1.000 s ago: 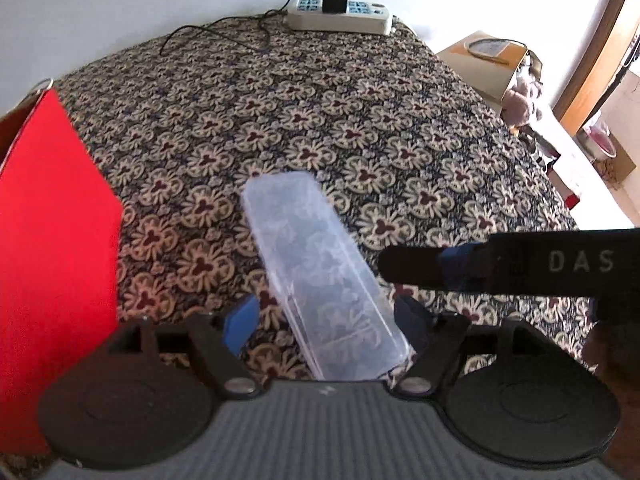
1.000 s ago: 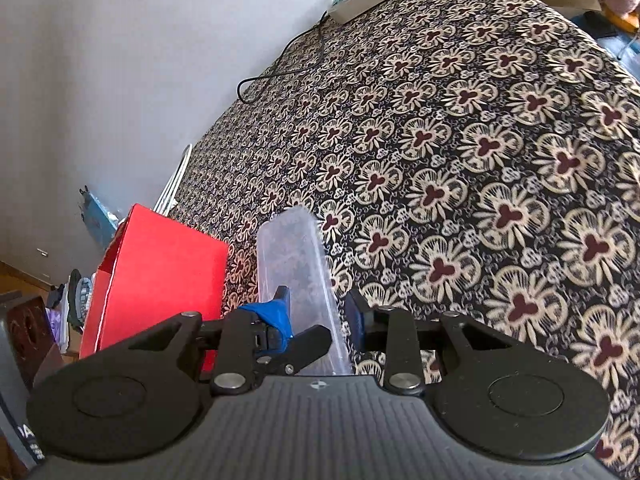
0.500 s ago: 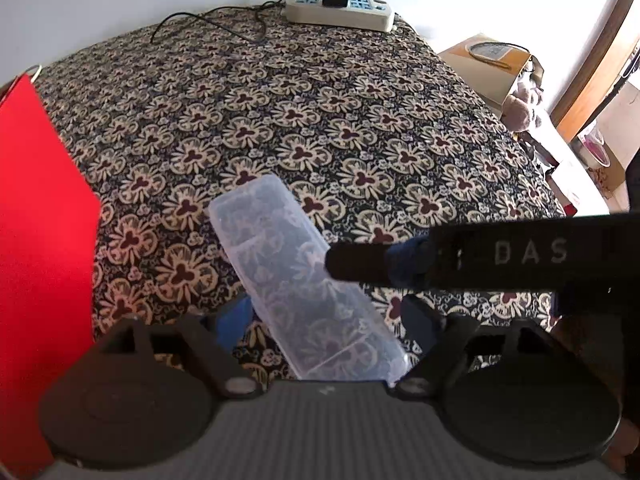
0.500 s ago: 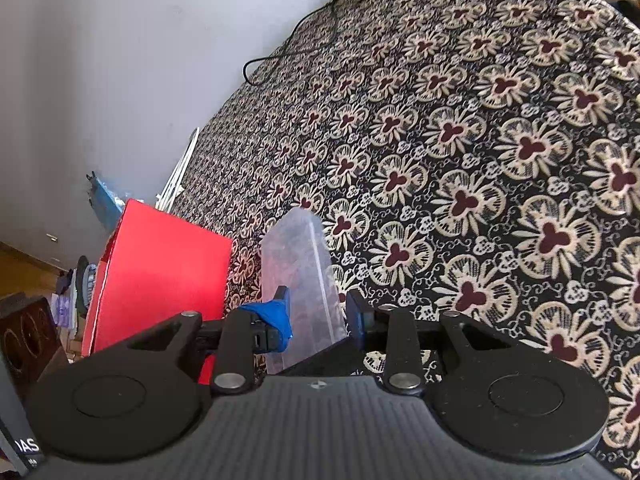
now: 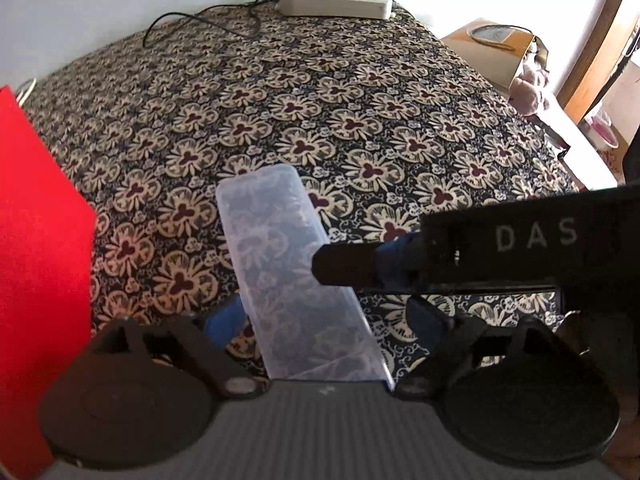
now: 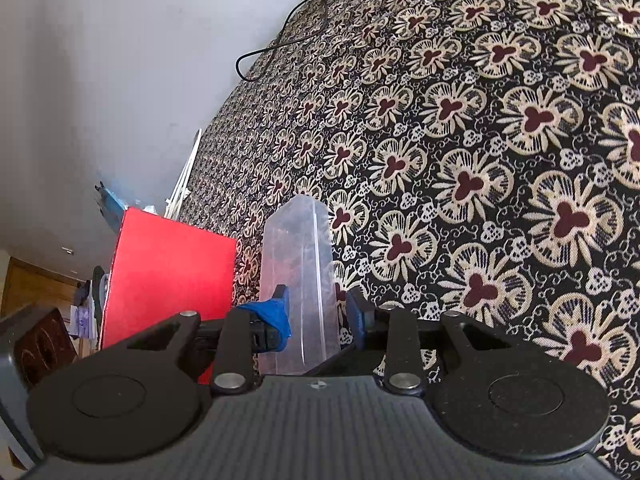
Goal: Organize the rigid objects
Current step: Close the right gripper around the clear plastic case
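Here, clear plastic case (image 5: 292,280) between the wide-spread fingers of the left gripper (image 5: 326,322), right gripper (image 6: 316,308) pinching its side, red box (image 5: 40,264) beside.

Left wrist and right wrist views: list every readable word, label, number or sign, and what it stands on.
"DAS": white letters on the side of the right gripper, seen in the left wrist view; it may run on past the frame edge.
Power strip: markings too small to read.
Right wrist view: no readable text.
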Demonstrator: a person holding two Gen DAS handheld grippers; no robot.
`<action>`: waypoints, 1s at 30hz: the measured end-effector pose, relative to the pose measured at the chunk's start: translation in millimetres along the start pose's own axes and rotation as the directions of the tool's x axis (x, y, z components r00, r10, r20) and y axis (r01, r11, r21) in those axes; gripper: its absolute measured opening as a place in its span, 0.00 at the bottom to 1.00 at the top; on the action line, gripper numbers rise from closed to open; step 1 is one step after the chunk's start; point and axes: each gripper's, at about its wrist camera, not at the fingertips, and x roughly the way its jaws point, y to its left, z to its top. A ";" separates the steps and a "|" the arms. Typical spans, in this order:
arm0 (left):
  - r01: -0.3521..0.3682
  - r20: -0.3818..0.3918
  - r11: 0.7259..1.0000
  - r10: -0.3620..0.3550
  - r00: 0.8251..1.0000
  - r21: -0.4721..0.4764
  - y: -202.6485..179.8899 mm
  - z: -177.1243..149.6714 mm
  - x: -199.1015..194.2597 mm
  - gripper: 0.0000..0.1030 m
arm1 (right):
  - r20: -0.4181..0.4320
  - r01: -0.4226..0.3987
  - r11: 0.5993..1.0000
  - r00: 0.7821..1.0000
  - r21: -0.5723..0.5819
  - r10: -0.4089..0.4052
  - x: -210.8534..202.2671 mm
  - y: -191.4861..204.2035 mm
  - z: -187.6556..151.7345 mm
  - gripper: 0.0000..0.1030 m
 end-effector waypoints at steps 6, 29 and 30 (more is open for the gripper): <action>-0.011 -0.005 1.000 0.011 1.000 0.002 1.0 0.5 -0.9 0.75 | 0.016 0.011 1.000 1.000 -0.023 -0.010 -3.3 1.8 -5.1 0.14; -0.023 -0.064 1.000 0.022 0.998 -0.017 1.9 -20.0 -28.3 0.53 | 0.019 0.049 0.996 0.999 -0.075 -0.048 -6.4 27.0 -50.9 0.19; -0.025 -0.064 1.000 0.024 0.998 -0.015 1.2 -20.9 -29.9 0.53 | 0.018 0.048 0.996 0.999 -0.080 -0.047 -7.6 27.7 -52.5 0.19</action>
